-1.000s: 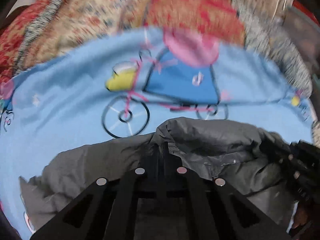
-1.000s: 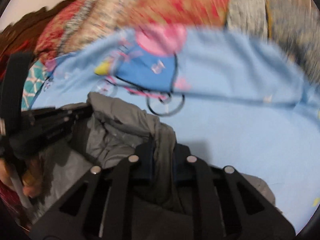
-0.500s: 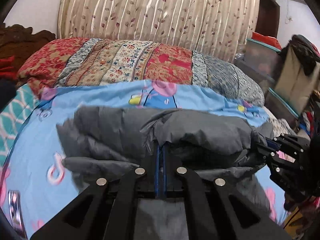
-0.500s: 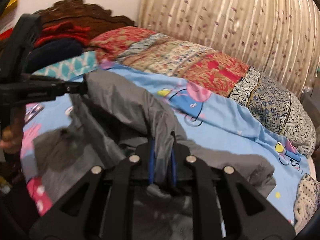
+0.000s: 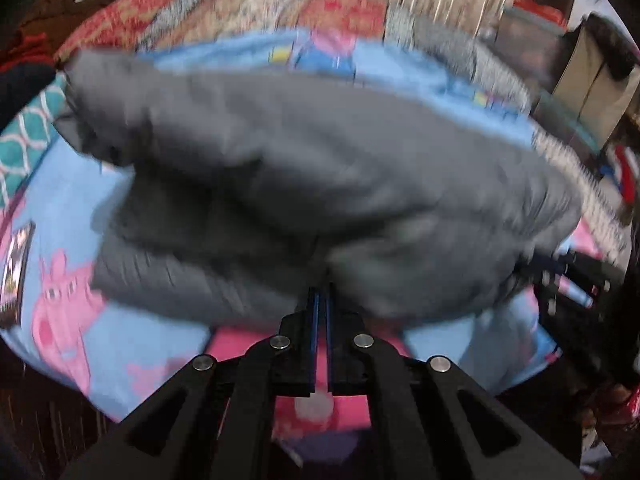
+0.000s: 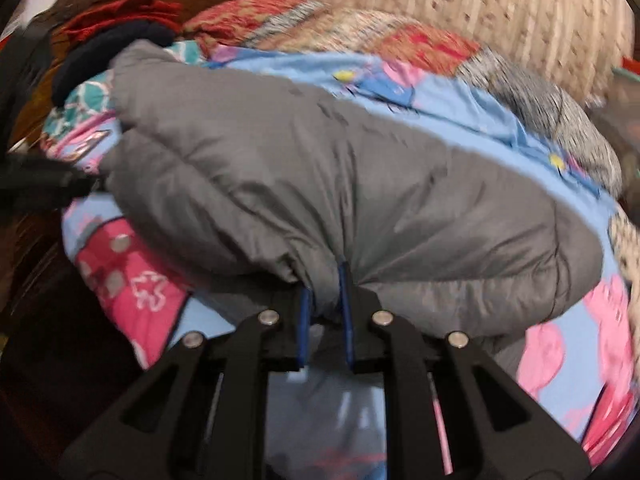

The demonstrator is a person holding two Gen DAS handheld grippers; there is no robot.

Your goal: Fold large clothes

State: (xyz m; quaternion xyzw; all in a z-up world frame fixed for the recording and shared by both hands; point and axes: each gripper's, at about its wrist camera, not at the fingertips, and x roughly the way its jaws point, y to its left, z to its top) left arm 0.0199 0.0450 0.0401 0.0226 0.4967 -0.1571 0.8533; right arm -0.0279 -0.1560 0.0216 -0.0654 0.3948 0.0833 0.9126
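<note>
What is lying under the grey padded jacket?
Under the grey padded jacket lies a light-blue cartoon bedsheet, visible around its edges. Anything directly beneath the jacket is hidden.

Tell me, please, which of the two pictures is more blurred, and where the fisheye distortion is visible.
Left wrist view: strong motion blur, the grey jacket and blue bedsheet are smeared. Right wrist view: sharper, the jacket's quilt seams can be read, only the curtain and the edges are soft. Both views: the bed bulges and dark corners frame the image.
</note>
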